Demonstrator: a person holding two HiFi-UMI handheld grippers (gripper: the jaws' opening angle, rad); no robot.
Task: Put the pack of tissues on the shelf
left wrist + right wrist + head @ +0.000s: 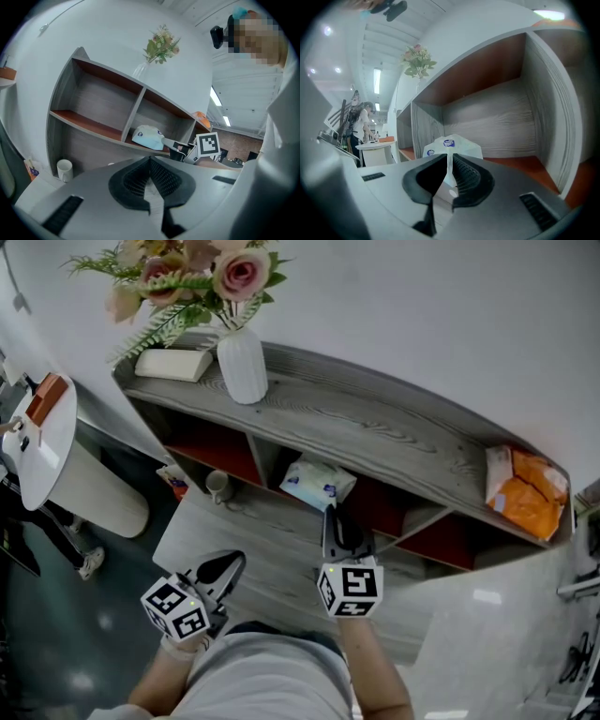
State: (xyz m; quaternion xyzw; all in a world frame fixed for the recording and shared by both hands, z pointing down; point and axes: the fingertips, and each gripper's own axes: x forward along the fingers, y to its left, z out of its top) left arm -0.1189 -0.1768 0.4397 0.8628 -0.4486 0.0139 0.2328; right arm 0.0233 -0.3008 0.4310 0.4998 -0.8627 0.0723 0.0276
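Note:
The pack of tissues (317,484), white and pale blue with small blue logos, lies in the middle compartment of the curved grey shelf (375,427), on its red-brown board. My right gripper (338,517) reaches into that compartment. In the right gripper view the pack (457,144) sits right at the tips of my right gripper (449,157), whose jaws are pinched on its thin near edge. My left gripper (225,568) hangs lower left, away from the shelf. In its own view my left gripper (150,159) is shut and empty, with the pack (147,137) beyond.
A white vase (242,367) of flowers and a book (173,364) stand on the shelf top. An orange packet (525,488) lies at its right end. A white mug (217,486) sits on the low ledge. A round white table (42,432) stands to the left.

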